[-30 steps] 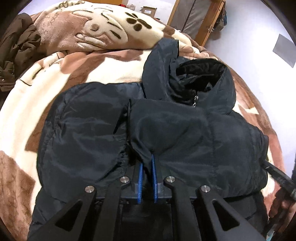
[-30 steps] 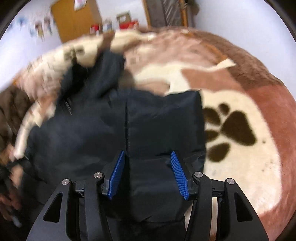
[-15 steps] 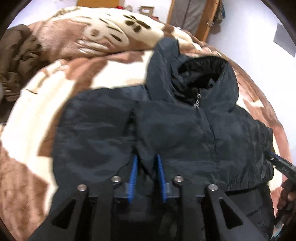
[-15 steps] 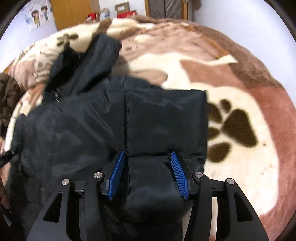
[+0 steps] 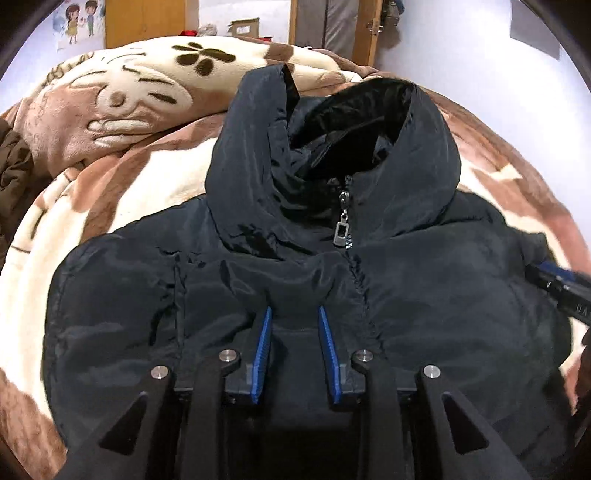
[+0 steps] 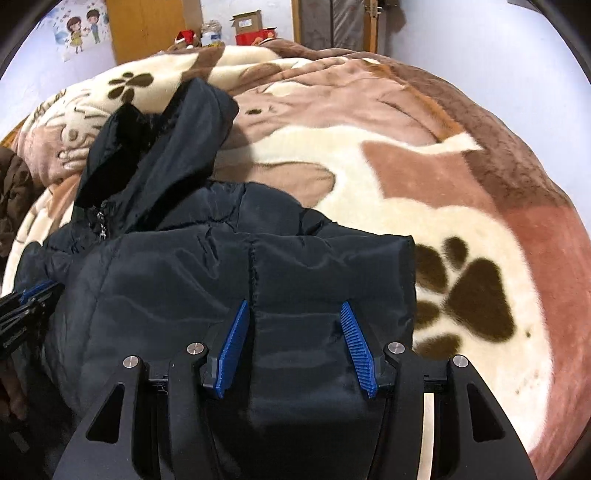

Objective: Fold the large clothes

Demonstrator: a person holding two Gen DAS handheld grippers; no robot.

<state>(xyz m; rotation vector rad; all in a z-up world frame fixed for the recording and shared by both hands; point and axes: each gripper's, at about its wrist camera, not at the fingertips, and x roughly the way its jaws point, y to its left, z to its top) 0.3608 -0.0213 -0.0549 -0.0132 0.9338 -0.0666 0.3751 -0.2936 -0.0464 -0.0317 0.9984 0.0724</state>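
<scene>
A dark navy hooded puffer jacket [image 5: 424,280] lies front up on a paw-print blanket, zip closed, hood [image 5: 369,122] at the far end. Both sleeves are folded in over the chest. My left gripper [image 5: 294,314] is open, its blue pads apart over the folded left sleeve near the zip. My right gripper [image 6: 293,308] is open, with the folded right sleeve [image 6: 325,273] lying between its pads. The jacket shows in the right wrist view [image 6: 166,280], with the left gripper at its left edge [image 6: 29,299].
The cream and brown blanket [image 6: 424,192] covers the whole bed. A brown garment [image 5: 14,173] is bunched at the far left. A wooden cabinet [image 6: 155,26], boxes and a door frame stand behind the bed by the wall.
My left gripper opened and let go of the folded sleeve, then moved right toward the zip. My right gripper stayed open over the right sleeve.
</scene>
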